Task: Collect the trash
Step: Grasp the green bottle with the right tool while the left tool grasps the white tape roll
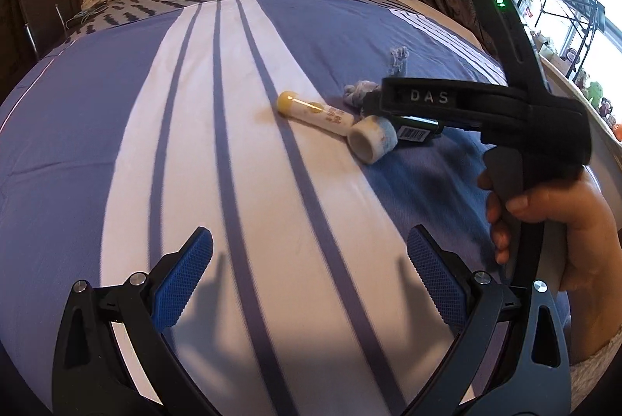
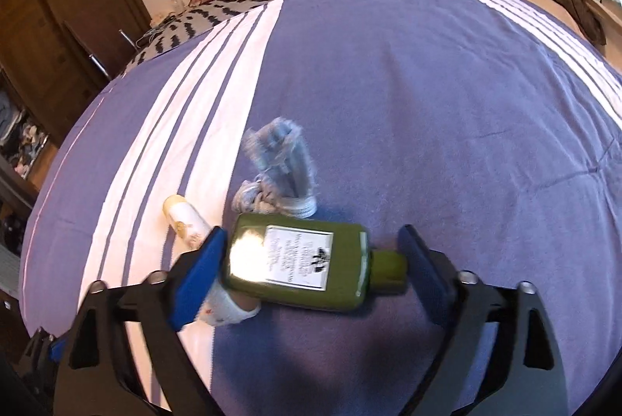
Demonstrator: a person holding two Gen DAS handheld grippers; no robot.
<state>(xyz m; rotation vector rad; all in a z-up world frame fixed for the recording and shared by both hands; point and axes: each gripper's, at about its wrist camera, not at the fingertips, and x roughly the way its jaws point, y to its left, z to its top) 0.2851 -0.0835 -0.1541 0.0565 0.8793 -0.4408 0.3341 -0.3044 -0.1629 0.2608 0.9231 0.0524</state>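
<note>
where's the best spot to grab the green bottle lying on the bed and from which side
Grip the green bottle across its flat, wide body, coming from above. It lies on its side on the bedspread, cap to the right. The right gripper spans it end to end, a long, less secure hold; turning the jaws across the body probably holds better.
</note>
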